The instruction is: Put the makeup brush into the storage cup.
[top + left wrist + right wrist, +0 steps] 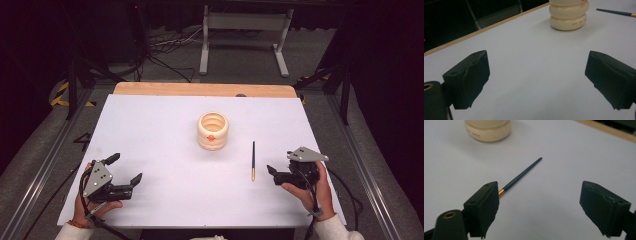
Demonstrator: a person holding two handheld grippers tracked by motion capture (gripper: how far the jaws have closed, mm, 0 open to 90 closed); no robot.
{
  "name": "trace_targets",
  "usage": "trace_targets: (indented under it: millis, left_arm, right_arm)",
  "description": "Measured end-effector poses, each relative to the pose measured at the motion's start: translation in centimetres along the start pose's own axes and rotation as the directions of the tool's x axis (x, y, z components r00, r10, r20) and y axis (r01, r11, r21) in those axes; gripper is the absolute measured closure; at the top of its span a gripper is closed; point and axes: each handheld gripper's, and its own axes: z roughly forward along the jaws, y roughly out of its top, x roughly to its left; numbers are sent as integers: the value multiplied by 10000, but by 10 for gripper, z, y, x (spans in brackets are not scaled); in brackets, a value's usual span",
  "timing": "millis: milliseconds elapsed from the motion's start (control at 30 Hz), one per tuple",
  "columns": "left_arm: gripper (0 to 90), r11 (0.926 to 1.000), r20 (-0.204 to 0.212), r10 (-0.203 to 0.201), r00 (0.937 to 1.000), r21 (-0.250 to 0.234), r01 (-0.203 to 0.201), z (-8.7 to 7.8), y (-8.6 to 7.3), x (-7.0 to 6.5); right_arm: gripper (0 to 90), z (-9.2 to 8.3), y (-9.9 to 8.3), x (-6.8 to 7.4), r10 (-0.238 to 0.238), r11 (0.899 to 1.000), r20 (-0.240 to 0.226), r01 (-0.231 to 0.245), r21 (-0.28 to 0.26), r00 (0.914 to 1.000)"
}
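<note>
Right gripper (274, 175), jaws spread wide with nothing clasped, is held just beside the brush (253, 160), which lies flat on the white table (160, 130) (near a cream ridged pot (212, 131)). Left gripper (125, 170) is likewise seen wide apart, empty.

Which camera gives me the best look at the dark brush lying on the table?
The right gripper view: the brush lies close, its dark handle and gold band sharp. The high view shows its whole length, but small, right of the cream pot. The left gripper view catches one end.
</note>
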Motion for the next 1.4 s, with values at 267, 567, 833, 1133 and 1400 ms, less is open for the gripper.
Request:
trace_targets:
  millis: [267,567,833,1133,1400]
  left_arm:
    - [68,10000,74,81,9999,48,-81,0,0,-1]
    - [69,9999,250,26,9997,146,-30,1,-1,-1]
    - [71,9998,333,45,9994,208,-52,1,0,-2]
    - [73,9995,385,24,9993,321,-37,1,-1,-2]
    - [69,9984,324,34,9995,569,-52,4,-1,-2]
  right_arm:
    - [201,36,28,8,395,9688,-716,-207,2469,9967]
    - [385,75,45,22,452,8654,-1388,307,5002,9893]
    - [549,96,50,24,398,8021,-1094,336,5963,9932]
    - [839,98,54,28,272,7868,-1447,681,6134,9891]
    - [842,94,51,25,-104,8082,-1925,1216,5762,9812]
